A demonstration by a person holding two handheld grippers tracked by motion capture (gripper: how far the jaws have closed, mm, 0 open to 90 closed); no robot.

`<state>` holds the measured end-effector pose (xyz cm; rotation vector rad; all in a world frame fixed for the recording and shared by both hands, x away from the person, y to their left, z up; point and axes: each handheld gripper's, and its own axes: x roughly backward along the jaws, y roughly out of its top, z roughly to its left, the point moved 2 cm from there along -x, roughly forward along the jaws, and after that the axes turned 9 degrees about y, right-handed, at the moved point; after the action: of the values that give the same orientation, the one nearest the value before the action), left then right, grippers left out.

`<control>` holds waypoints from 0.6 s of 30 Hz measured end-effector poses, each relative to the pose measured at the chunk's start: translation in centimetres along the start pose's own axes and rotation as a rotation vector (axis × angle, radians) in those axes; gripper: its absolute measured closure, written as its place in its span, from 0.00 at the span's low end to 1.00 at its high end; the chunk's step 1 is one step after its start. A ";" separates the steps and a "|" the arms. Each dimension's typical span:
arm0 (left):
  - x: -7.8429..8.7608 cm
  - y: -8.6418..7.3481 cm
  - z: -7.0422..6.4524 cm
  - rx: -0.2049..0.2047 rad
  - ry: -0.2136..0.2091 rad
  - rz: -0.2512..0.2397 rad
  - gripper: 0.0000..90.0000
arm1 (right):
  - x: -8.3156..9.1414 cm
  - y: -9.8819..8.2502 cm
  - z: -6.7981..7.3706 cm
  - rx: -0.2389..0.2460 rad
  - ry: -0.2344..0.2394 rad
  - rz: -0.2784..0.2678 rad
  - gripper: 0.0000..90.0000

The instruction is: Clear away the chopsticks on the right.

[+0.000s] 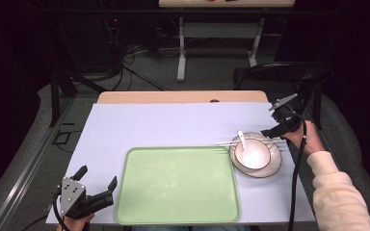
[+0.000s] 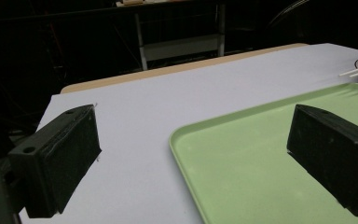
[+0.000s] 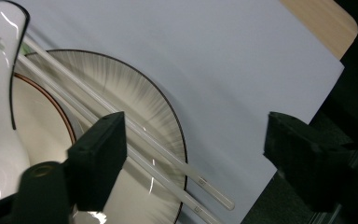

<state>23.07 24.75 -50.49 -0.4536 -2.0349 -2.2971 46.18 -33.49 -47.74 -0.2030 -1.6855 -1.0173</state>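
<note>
Chopsticks, a pale slim pair, lie side by side across the rim of a bowl that sits on a streaked plate at the right of the table, just right of the green tray; their thick ends overhang the plate's right edge. A white spoon leans in the bowl beside them. Judgement: the sticks are light, stiff, smooth and likely slippery, and apt to roll or scissor apart if pinched off-centre; best taken at the overhanging ends, both together, squarely across. Bowl and plate look like glazed ceramic, so breakable if knocked. The right gripper hangs at those ends, jaws parted; in the right gripper view the chopsticks run past the left jaw, the pads not pressing on them. The left gripper rests at the near left corner, jaws wide, nothing between them. The surface is a pale sheet over a wooden table, probably low in friction. The room is dark, with another table at the far side and cables on the floor.
</note>
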 end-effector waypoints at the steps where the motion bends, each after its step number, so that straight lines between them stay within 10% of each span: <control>1: 0.0 0.0 0.0 0.000 0.000 -0.001 0.03 | 0.0 0.0 0.0 0.000 0.000 0.000 0.26; 11: 0.0 0.0 0.0 0.000 -0.003 -0.001 0.03 | -2.4 -0.2 -0.3 0.052 0.062 0.131 0.64; 18: 0.1 -0.1 0.1 -0.001 -0.052 -0.019 0.00 | -3.1 -0.3 -0.2 0.082 0.099 0.169 0.74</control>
<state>22.95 24.90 -50.50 -0.5017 -2.0706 -2.3209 47.31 -32.77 -50.52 -0.2337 -1.5884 -0.8177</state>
